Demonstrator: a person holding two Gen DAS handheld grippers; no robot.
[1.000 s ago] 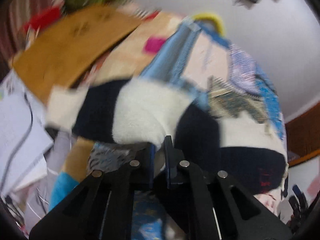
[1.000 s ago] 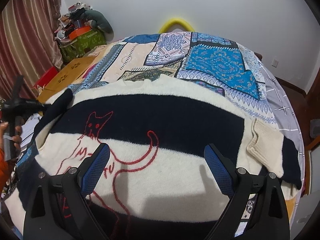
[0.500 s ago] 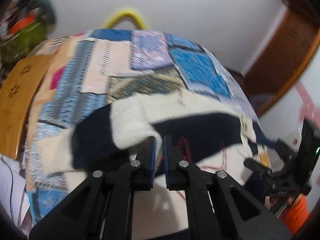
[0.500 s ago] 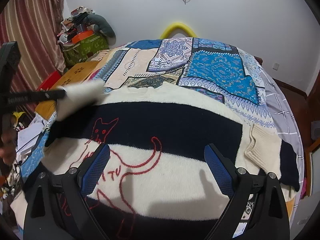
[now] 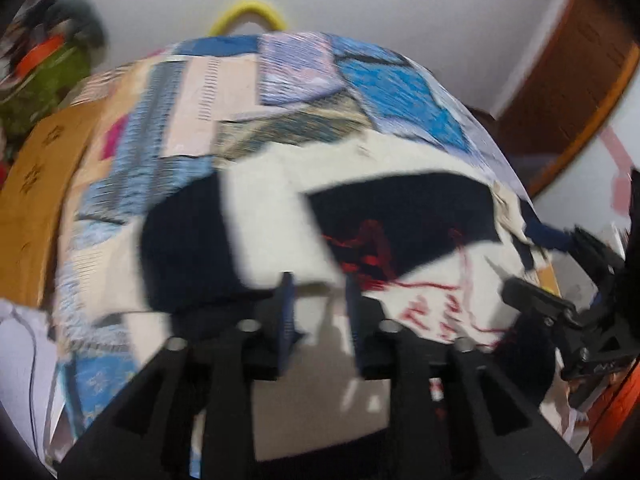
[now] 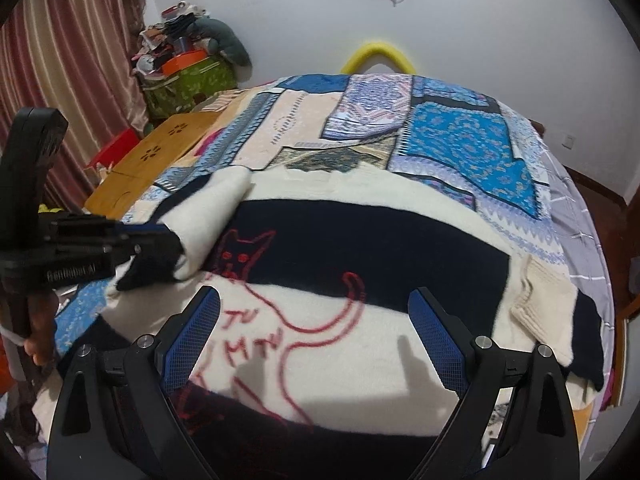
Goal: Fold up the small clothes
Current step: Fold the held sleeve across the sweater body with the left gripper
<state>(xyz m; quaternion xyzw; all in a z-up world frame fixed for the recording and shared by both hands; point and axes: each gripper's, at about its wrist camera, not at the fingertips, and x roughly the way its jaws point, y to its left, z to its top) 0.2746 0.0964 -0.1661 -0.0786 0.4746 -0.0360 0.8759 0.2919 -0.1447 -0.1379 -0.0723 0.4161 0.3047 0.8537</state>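
Bed (image 6: 472,148) is covered by sweater (image 6: 360,240), spread flat just ahead of the wide, empty right fingers (image 6: 314,338). Sleeve (image 6: 208,216) has been folded inward; left fingers (image 5: 318,300), narrowly parted, have just been opening, releasing it. Next, the other sleeve should probably be folded.

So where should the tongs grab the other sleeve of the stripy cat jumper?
By the cream ribbed cuff, which lies flat at the striped knitted jumper's right edge. Come from the right side, tongs low, so one jaw slips under the loose end.
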